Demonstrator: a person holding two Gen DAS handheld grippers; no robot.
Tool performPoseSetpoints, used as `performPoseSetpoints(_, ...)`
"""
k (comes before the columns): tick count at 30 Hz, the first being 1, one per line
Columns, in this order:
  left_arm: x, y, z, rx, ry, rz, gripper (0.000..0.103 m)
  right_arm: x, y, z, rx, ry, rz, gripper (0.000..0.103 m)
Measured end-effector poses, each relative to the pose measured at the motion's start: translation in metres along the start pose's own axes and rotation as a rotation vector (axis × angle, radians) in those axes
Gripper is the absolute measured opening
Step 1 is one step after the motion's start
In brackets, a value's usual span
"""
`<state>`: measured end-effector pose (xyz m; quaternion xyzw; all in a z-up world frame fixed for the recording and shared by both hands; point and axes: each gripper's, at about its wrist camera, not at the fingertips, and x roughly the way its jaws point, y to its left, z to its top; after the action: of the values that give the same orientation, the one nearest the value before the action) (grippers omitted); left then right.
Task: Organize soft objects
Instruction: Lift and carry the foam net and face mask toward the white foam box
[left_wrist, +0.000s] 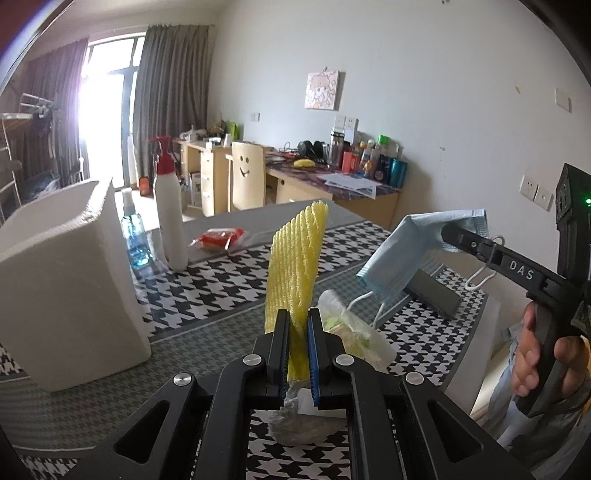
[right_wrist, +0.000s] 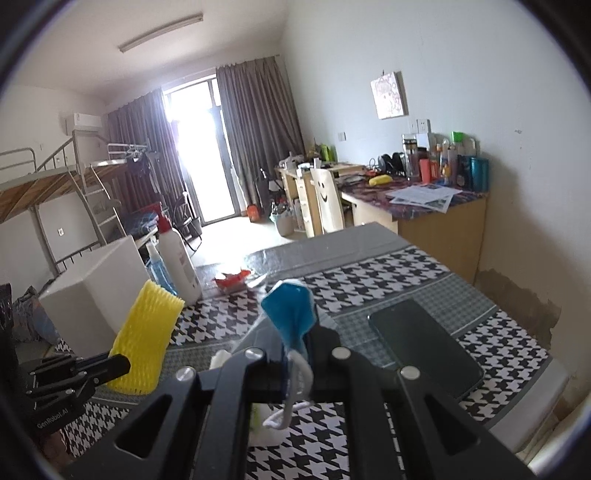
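left gripper (left_wrist: 297, 347) pinches a yellow foam net (left_wrist: 295, 269) (standing upright); right gripper (right_wrist: 295, 360) clamps a blue face mask (right_wrist: 290, 314).

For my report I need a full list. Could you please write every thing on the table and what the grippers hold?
foam net sleeve: one, yellow, held above the table
face mask: one, light blue, held in the air at right
box: one, white, table's left side
spray bottle: one, white with red top, behind the box
small bottle: one, clear with blue liquid, beside the spray bottle
packet: one, red, far part of the table
phone: one, black, table's right side
plastic bag: one, clear, under the grippers
tablecloth: one, black-and-white houndstooth
left gripper: shut on the sleeve
right gripper: shut on the mask
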<state>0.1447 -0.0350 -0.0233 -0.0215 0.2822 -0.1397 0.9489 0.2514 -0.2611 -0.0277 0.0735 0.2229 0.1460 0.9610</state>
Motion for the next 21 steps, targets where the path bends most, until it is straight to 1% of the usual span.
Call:
performPoseSetpoints(3, -0.005, 0.0, 0.002, 0.002, -0.013, 0.001, 0.01, -0.006, 0.001, 0.005, 0.0, -0.024, 0.001, 0.01)
performPoseSetpoints(11, -0.02, 0.005, 0.005, -0.002, -0.038, 0.019, 0.01, -0.019, 0.013, 0.011, -0.028, -0.053, 0.009, 0.01)
performPoseSetpoints(16, -0.031, 0.006, 0.01, 0.003, -0.064, 0.032, 0.01, -0.028, 0.021, 0.022, -0.051, -0.094, 0.01, 0.01)
performPoseSetpoints(21, -0.039, 0.008, 0.013, 0.014, -0.082, 0.049, 0.01, -0.024, 0.029, 0.019, -0.069, -0.076, 0.026, 0.01)
